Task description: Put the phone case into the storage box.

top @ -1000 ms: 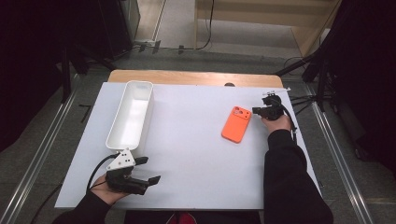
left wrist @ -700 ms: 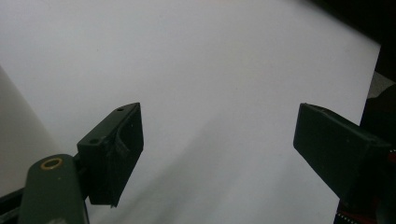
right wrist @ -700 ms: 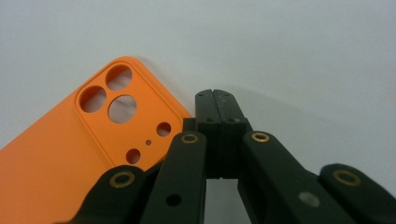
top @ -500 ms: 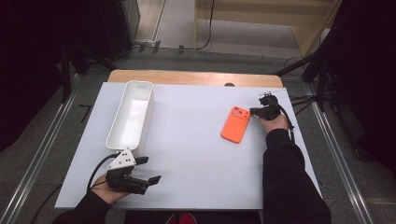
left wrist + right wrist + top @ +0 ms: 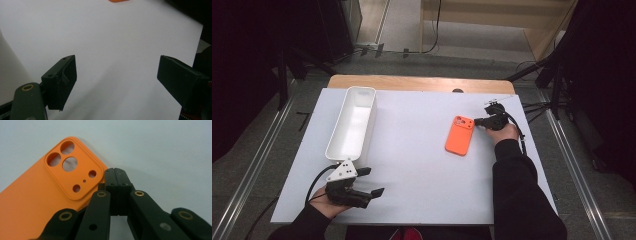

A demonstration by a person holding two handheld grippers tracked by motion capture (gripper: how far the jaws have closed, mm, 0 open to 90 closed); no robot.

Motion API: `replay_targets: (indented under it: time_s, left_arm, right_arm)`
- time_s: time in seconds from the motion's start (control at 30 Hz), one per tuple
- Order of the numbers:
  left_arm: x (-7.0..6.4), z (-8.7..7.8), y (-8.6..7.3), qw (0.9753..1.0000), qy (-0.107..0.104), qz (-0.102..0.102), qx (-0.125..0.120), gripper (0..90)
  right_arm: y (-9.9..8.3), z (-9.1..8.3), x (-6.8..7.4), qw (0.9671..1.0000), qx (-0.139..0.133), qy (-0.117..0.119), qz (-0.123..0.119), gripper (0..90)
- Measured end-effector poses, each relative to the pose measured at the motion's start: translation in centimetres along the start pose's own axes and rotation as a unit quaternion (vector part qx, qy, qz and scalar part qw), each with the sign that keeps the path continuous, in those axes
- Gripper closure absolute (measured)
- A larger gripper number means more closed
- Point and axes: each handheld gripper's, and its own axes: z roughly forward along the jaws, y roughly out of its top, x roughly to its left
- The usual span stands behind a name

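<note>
On the white table sheet (image 5: 422, 165), an orange silicone phone case (image 5: 459, 136) lay face down toward the right side, its camera cut-outs pointing away from the person. The right gripper (image 5: 484, 121) rested just beside the case's far right corner, its jaws pressed together with nothing between them; in the right gripper view the closed tips (image 5: 115, 173) sat against the case's (image 5: 45, 195) edge, though whether they truly touched it could not be told. The work appeared to stand at its opening step, the approach to the case, with no grasp yet made. A next move would likely call for parting those jaws and setting them astride the thin rim, or for nudging the case across the sheet.

Near the front left corner, the left gripper (image 5: 362, 187) hung over bare sheet, jaws spread wide and idle, a grey three-cornered plate on its back. A long white plastic tray (image 5: 354, 125) stood empty along the left side, well apart from the case. Open sheet lay between case and tray, and nothing stood in the way. A strip of wooden tabletop (image 5: 422, 83) showed beyond the sheet's far edge.
</note>
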Motion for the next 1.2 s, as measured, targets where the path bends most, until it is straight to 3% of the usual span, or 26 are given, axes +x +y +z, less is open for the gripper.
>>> replay_targets:
  time_s: [0.6,0.83,1.07,1.2]
  left_arm:
    - [0.1,0.0,0.2,1.0,-0.003,0.001,-0.002,16.3]
    - [0.1,0.2,0.3,1.0,-0.005,0.003,-0.004,16.3]
    - [0.2,0.2,0.5,1.0,-0.006,0.005,-0.004,16.3]
    - [0.2,0.3,0.5,0.9999,-0.008,0.006,-0.006,16.3]
  right_arm:
    - [-1.0,-0.2,3.1,0.9993,0.014,0.027,-0.022,88.1]
    - [-1.5,-0.2,4.4,0.9984,0.019,0.034,-0.041,88.1]
    - [-2.1,-0.5,5.7,0.9975,0.026,0.049,-0.043,88.1]
    - [-2.7,-0.8,7.1,0.9961,0.026,0.059,-0.06,88.1]
